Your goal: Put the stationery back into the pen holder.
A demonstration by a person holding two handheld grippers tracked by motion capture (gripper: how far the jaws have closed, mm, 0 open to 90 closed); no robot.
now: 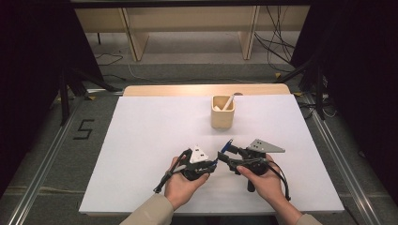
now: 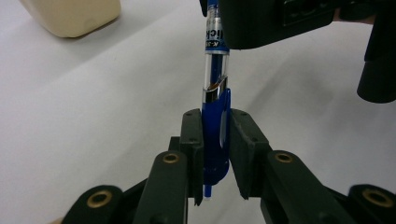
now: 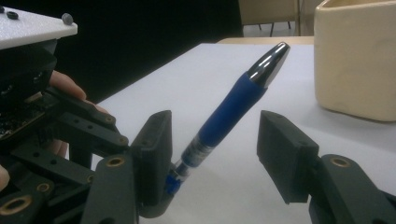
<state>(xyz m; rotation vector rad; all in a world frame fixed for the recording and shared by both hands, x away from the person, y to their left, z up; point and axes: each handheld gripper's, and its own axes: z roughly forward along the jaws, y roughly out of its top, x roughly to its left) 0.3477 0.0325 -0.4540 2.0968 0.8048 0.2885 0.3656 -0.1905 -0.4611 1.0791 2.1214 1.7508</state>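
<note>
A blue pen (image 2: 216,93) with clear barrel, chrome tip and rubber grip is clamped in the left gripper (image 2: 215,140) jaws; the right gripper (image 3: 212,154) jaws stand apart around it, untouching.

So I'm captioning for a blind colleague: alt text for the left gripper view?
The left hand-held gripper, its two black jaws shut on the clip end of a blue pen, holds it above a white table. The other hand-held gripper's dark body covers the pen's far end; a cream cup stands upper left.
</note>
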